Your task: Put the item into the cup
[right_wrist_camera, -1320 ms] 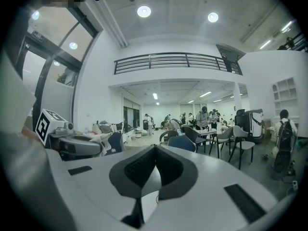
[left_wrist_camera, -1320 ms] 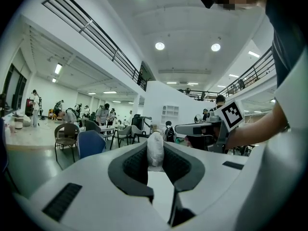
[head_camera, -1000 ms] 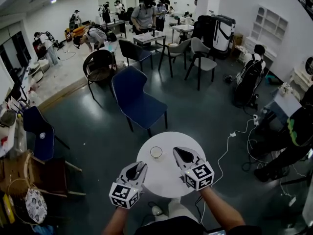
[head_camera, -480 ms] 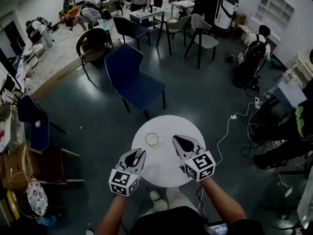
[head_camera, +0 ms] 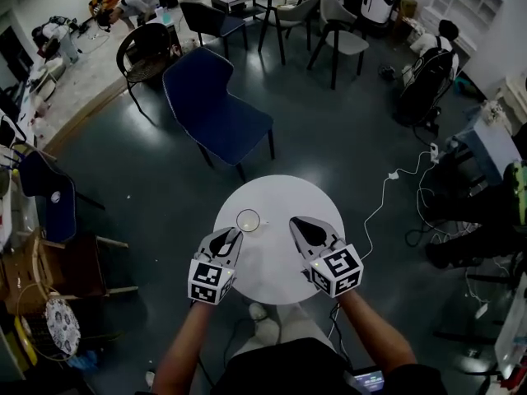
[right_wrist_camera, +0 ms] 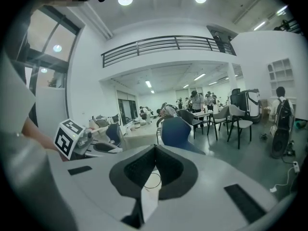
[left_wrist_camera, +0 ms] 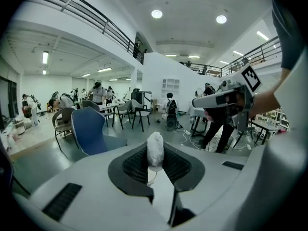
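- Head view: the cup stands upright on the table, left of centre toward the far edge. The left hand-held gripper points at it from the near-left edge, probably to drop its load in. The right hand-held gripper keeps well apart, so the cup's mouth has open room.
- Left gripper view: jaws clamped on the white item, held upright.
- Right gripper view: jaws together, nothing between them.
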